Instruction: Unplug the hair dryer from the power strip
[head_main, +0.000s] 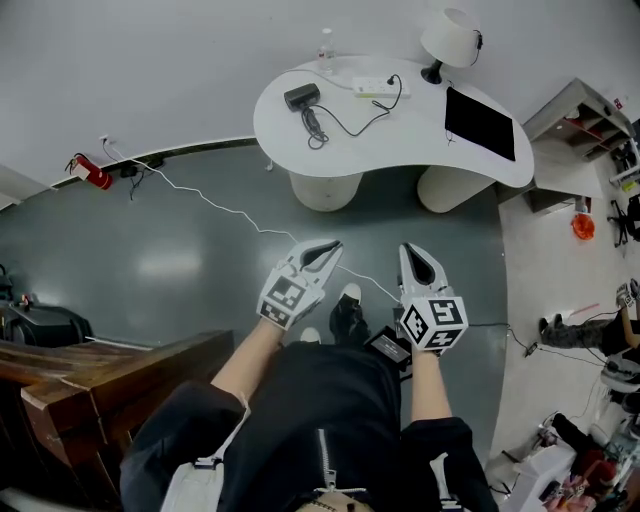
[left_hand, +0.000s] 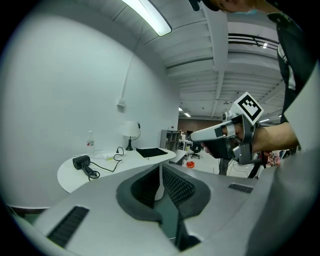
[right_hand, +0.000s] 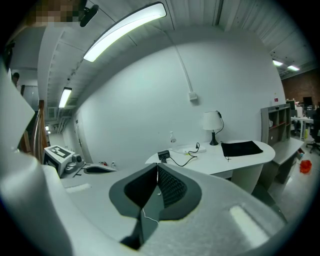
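White desktop ahead is carrying the black hair dryer, its cord running to the power strip beside the lamp. We are holding the left gripper and right gripper low, both with jaws pressed together on nothing, because the desk is standing well apart from us. A white cable is trailing across the floor between, probably a trip risk.

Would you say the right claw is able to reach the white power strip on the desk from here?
Probably not yet: the shut right claw hangs over grey floor, well short of the curved white desk; nothing blocks the path to the white power strip.
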